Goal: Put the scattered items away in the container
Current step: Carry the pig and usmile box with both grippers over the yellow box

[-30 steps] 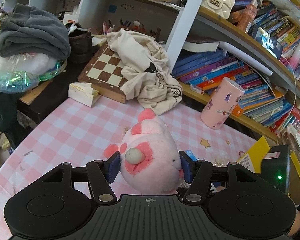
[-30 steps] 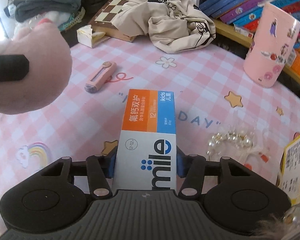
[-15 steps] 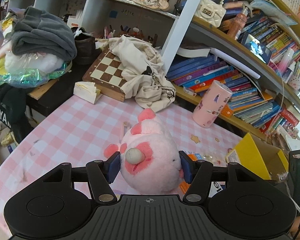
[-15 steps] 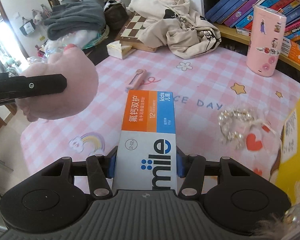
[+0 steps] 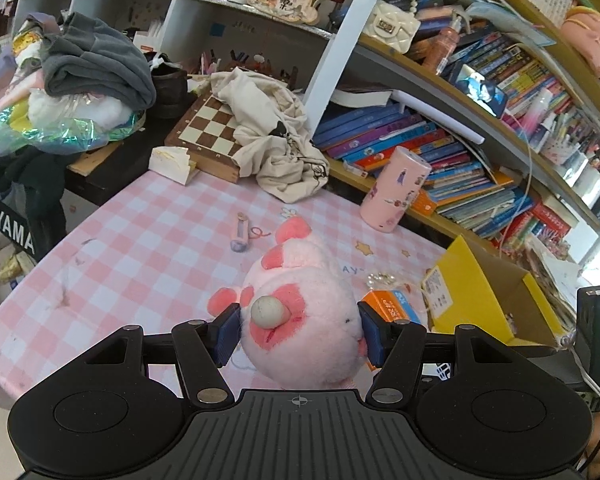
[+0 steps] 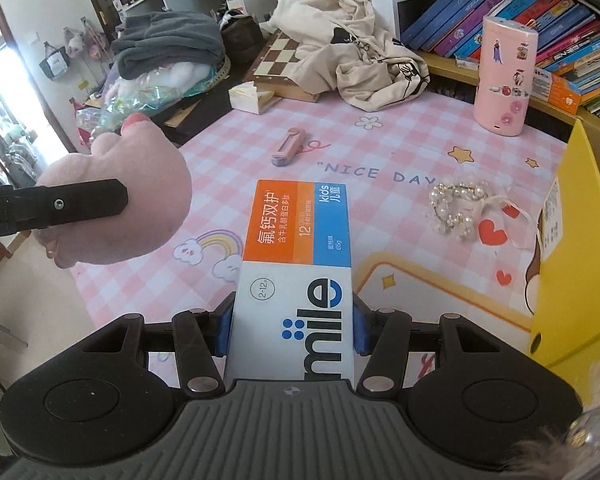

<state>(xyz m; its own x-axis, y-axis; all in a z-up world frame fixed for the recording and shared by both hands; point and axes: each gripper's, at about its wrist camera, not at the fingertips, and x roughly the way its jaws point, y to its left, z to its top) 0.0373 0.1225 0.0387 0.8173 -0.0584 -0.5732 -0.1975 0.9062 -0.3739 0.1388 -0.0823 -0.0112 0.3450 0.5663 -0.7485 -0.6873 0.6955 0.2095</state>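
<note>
My left gripper (image 5: 298,334) is shut on a pink plush toy (image 5: 304,320), held above the pink checked table (image 5: 140,248). The same plush toy (image 6: 116,200) shows at the left of the right wrist view, clamped by a left finger (image 6: 60,206). My right gripper (image 6: 292,326) is shut on a white, orange and blue toothpaste box (image 6: 296,264), also lifted off the table. The toothpaste box (image 5: 392,306) peeks out behind the plush. A yellow cardboard box (image 5: 488,292) stands open at the right. On the table lie a pink utility knife (image 6: 288,146) and a pearl bracelet (image 6: 456,210).
A pink sticker-covered canister (image 6: 504,76) stands at the table's back right. A cream cloth bag (image 6: 360,60) drapes over a chessboard (image 6: 280,64) at the back, beside a white tissue pack (image 6: 248,98). Bookshelves (image 5: 460,140) run behind. Grey clothes (image 5: 96,64) are piled at the left.
Both grippers have pulled back and risen with their loads, so more of the table shows. The yellow box has come further into view at the right.
</note>
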